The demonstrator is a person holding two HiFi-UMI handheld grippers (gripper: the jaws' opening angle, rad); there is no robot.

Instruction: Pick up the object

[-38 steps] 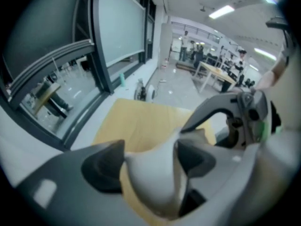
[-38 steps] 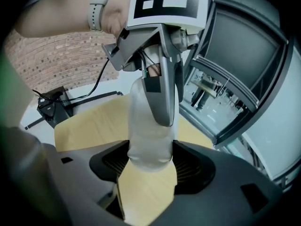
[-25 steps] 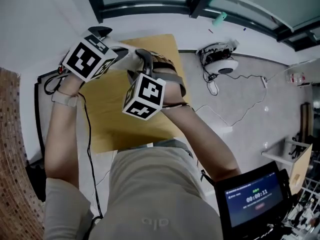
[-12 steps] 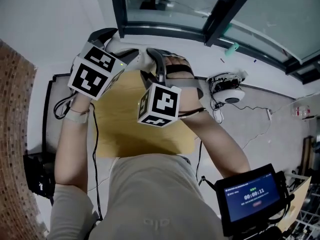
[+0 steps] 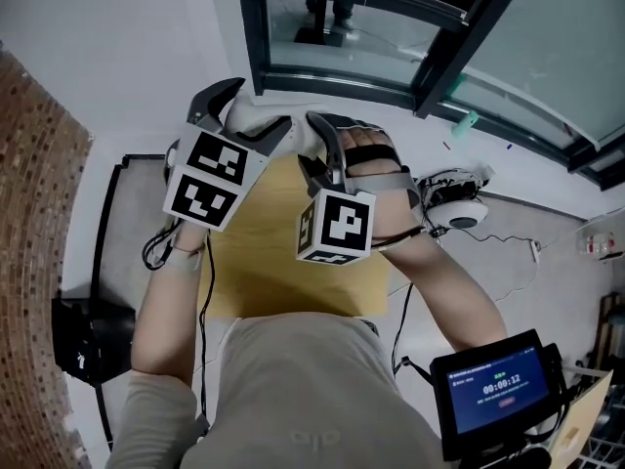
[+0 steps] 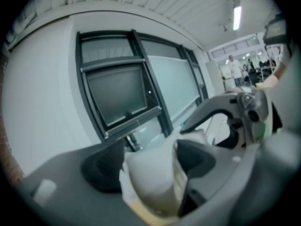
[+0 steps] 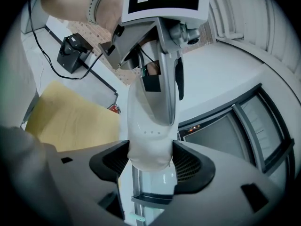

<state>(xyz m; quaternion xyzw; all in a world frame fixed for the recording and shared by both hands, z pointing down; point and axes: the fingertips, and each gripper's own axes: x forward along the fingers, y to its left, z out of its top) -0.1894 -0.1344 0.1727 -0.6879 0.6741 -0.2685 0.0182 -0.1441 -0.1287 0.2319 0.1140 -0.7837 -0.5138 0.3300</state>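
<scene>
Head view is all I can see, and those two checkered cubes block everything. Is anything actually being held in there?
Observer: Yes. In the left gripper view, the left gripper has its fingers pressed on a white object.
Visitor: And the other one?
Observer: The right gripper clamps the same white object at its other end; its own view shows the pads tight on both sides.
Visitor: Is it resting on the table?
Observer: No. In the right gripper view the object touches only the two grippers, and the yellow table lies apart, beyond it.
</scene>
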